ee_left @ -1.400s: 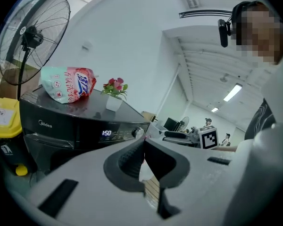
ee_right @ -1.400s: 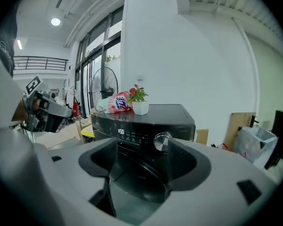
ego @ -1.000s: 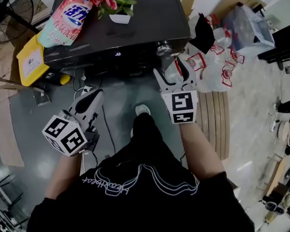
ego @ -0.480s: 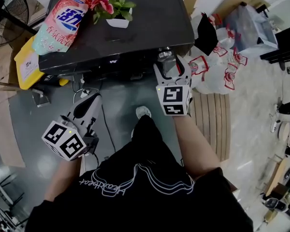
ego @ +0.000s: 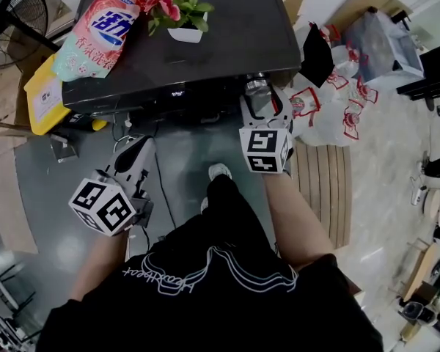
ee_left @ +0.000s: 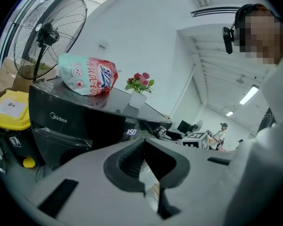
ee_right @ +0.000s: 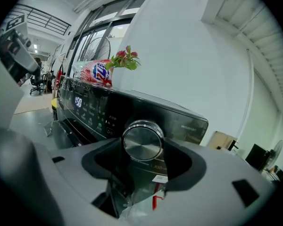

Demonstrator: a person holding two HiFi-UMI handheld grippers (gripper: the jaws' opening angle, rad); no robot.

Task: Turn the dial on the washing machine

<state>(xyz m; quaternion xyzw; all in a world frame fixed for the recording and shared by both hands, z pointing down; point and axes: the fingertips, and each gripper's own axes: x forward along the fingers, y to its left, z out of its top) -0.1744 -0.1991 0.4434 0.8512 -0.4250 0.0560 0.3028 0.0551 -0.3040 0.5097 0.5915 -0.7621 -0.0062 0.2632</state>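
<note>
The black washing machine [ego: 205, 42] stands ahead of me, its front panel facing me. Its round silver dial [ego: 255, 86] sits at the panel's right end and fills the middle of the right gripper view [ee_right: 142, 141]. My right gripper [ego: 262, 103] is at the panel with the dial between its jaws, which are closing; I see a thin gap on the dial's left side. My left gripper [ego: 135, 157] hangs low to the left, away from the machine, jaws shut on nothing [ee_left: 144, 142].
A pink detergent bag [ego: 99, 31] and a small flower pot [ego: 180, 12] lie on the machine's top. A yellow bin [ego: 48, 94] and a fan [ego: 11, 13] stand to the left. Plastic bags [ego: 330, 101] and a wooden pallet [ego: 323, 182] are on the right.
My right gripper has moved forward and up from below the panel until its jaws straddle the dial. The left gripper has barely shifted.
</note>
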